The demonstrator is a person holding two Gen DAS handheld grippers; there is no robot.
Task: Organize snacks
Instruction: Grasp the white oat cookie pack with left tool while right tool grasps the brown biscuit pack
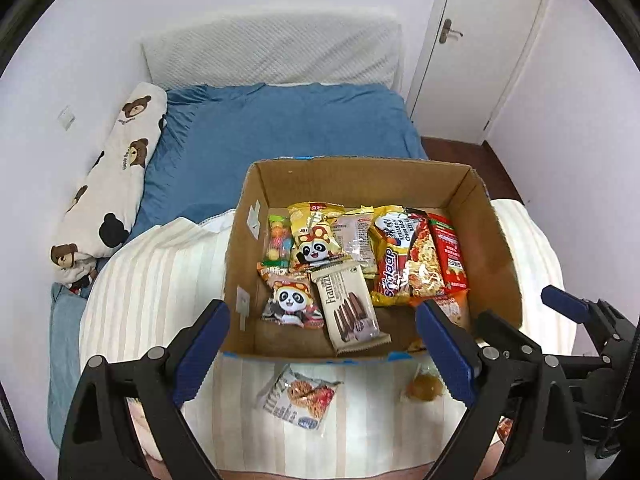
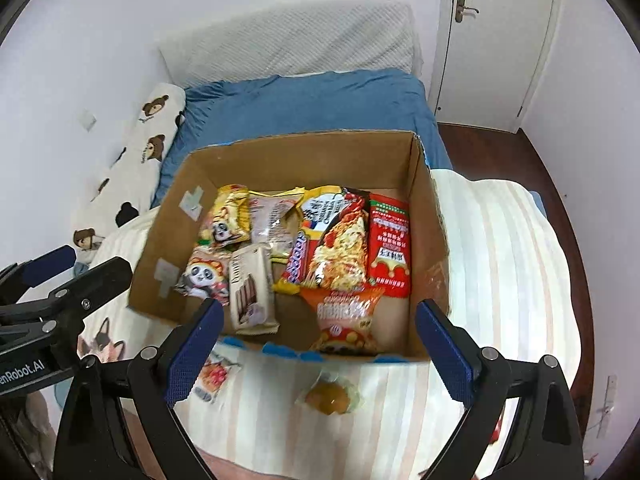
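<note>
Nearing done: our box (image 1: 496, 240) holds most snacks; biscuit packet (image 1: 298, 400) and amber sweet (image 1: 420, 390), lower frame, remain; left gripper (image 1: 320, 356), right gripper (image 2: 316, 350) gape empty

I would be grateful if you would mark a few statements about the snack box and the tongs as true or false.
1. The left tongs hold a snack packet. False: they are open and hold nothing.
2. A small white snack packet lies outside the cardboard box, on the striped cover. True.
3. The cardboard box is empty. False: it holds several packets, among them a Franzzi wafer pack and a noodle packet.
4. The right tongs are open. True.
5. An amber wrapped sweet lies inside the box. False: it lies in front of it on the cover.
</note>
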